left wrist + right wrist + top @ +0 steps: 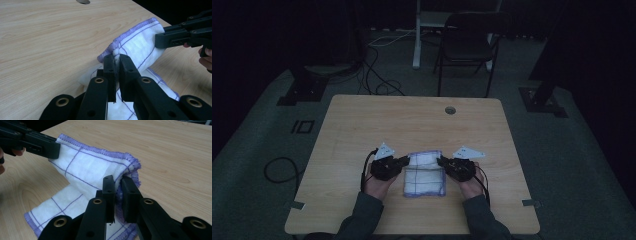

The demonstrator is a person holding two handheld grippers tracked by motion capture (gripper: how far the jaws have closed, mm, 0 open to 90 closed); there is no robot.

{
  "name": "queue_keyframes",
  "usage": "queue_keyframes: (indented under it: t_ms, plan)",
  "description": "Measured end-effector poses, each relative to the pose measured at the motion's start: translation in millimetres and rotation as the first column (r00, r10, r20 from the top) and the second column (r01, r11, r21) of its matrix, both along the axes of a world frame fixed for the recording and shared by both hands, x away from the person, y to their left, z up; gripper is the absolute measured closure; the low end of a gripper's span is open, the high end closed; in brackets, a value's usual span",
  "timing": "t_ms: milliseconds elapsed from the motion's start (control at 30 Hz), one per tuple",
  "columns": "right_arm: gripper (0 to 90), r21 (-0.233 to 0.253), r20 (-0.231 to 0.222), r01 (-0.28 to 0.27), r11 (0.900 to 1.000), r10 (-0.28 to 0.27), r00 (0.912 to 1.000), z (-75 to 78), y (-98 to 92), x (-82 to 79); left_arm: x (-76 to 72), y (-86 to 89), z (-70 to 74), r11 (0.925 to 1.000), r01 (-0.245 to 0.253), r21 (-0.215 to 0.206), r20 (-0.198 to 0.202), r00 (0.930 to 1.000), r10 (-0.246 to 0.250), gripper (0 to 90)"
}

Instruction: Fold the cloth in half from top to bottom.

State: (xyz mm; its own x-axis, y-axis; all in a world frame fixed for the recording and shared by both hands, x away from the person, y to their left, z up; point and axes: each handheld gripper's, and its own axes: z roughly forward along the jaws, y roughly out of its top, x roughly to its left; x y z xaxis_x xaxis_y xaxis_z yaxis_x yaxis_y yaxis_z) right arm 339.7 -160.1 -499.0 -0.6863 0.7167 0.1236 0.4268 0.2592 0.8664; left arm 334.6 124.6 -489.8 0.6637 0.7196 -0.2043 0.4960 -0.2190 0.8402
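A white cloth with thin purple grid lines and a purple hem lies on the wooden table, its far part lifted and folded over. My left gripper is shut on the cloth's left far edge; in the left gripper view the jaws pinch the hem of the cloth at my left gripper. My right gripper is shut on the right far edge; the right gripper view has the cloth bunched between the jaws of my right gripper. Each view also catches the other gripper on the opposite corner.
A round cable hole sits near the table's far edge. Behind the table stand a dark chair and a white post, with cables on the floor. The room is dim.
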Motion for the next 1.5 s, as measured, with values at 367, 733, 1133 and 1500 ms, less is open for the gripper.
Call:
queue_keyframes:
  t_ms: [367, 733, 1133, 1500]
  plan:
    - [83.2, 0.000, -0.008, -0.002, 1.000, 0.002, 1.0000, -3.8, -0.3, -7.4, -6.2, 0.5, -2.8, 1.0000, 0.002, -0.005, -0.007, 1.0000, -0.002, 85.5]
    - [83.2, 0.011, -0.013, -0.001, 1.000, 0.001, 0.9999, -8.3, 0.5, -16.4, -13.5, 2.0, -6.4, 1.0000, 0.006, -0.005, -0.018, 0.9998, -0.006, 85.4]
    - [83.2, 0.014, -0.034, 0.005, 1.000, -0.005, 0.9994, -17.6, 1.2, -24.6, -20.0, 2.6, -12.9, 0.9999, 0.010, -0.004, -0.034, 0.9994, -0.010, 84.8]
    - [83.2, -0.002, -0.039, 0.014, 1.000, -0.014, 0.9991, -25.5, 3.9, -28.2, -23.5, 6.1, -19.6, 1.0000, 0.000, -0.009, -0.050, 0.9988, 0.000, 82.1]
